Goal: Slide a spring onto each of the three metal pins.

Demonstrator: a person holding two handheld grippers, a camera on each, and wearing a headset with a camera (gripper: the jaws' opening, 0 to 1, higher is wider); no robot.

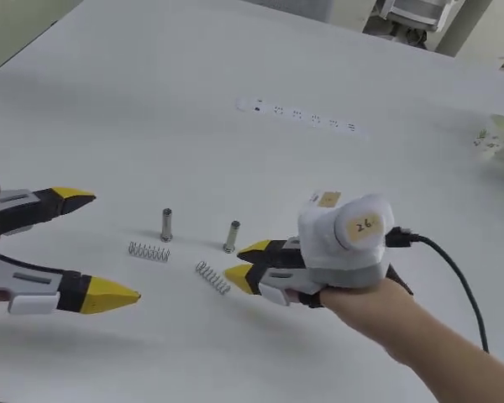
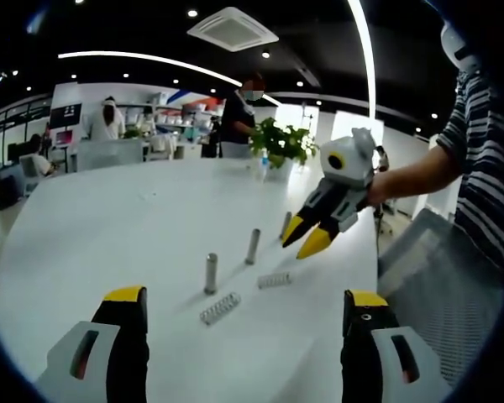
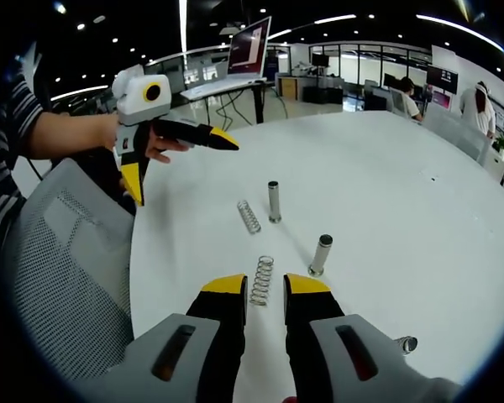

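**Q:** Bench layout?

**A:** White workbench top (image 1: 84, 101). Two short grey metal pins stand upright on it, apart from each other: left-hand pin (image 1: 166, 224) and middle pin (image 1: 232, 237). A third grey metal pin (image 2: 286, 224) shows in the left gripper view, upright, just behind the right gripper's yellow tips. A long white power strip (image 1: 298, 115) lies well behind the pins.

**Q:** Springs?

**A:** Two small coiled steel-wire springs, both lying flat on the top. First spring (image 1: 149, 251) lies just in front of the left-hand pin, not touching it. Second spring (image 1: 212, 277) lies slanted near the middle pin, on the side toward the person. No pin carries a spring.

**Q:** Left gripper?

**A:** Left gripper (image 1: 97, 245) is at the left edge of the head view, black with yellow tips. Jaws spread wide, nothing between them. It hangs above the top, well apart from pins and springs, and points toward them.

**Q:** Right gripper?

**A:** Right gripper (image 1: 238, 262) is held in a hand (image 1: 361, 294), with a black cable (image 1: 454, 269) trailing from its white housing. Jaws are drawn near each other with a narrow gap left, gripping nothing. The tips sit just beside the second spring. In the right gripper view that spring lies in line with the gap, just ahead of the tips. Whether a tip touches it, cannot tell.
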